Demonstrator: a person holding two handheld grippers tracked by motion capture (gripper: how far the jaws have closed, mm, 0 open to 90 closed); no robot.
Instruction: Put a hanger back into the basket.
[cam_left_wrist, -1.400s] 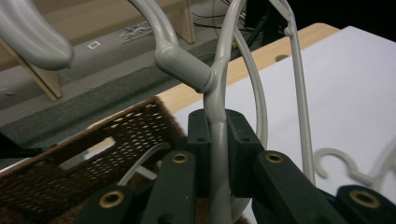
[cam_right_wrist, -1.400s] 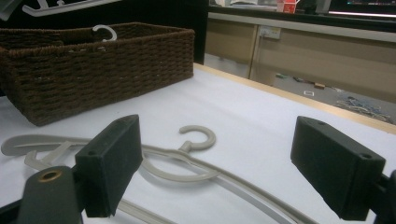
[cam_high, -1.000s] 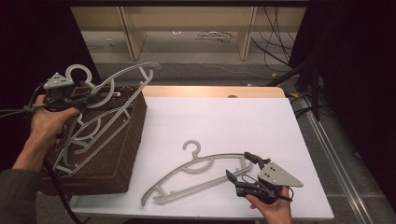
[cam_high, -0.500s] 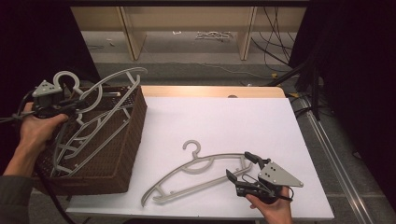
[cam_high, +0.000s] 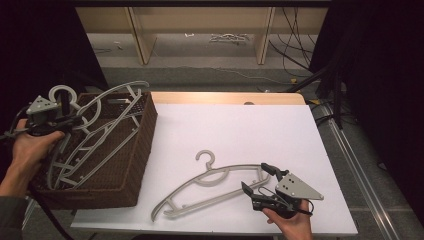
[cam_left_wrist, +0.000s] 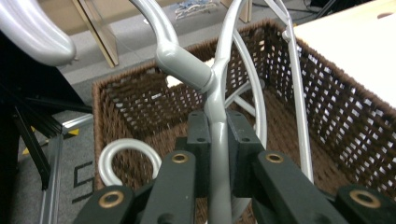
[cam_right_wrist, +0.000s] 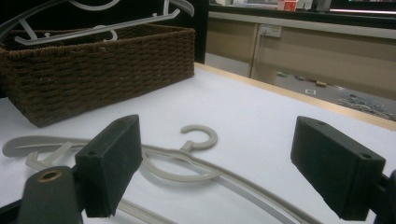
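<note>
Two pairs of jaws are at work. Our left gripper (cam_high: 64, 121) has its jaws pinched on the arm of a grey hanger (cam_left_wrist: 219, 140), holding it tilted over the brown wicker basket (cam_high: 142, 150), with another hanger's hook (cam_left_wrist: 127, 151) lying inside. Our right gripper (cam_high: 260, 186) has its jaws spread wide, resting low on the white table (cam_high: 240, 130) just beside a second grey hanger (cam_high: 210, 181), which lies flat near the table's front edge.
</note>
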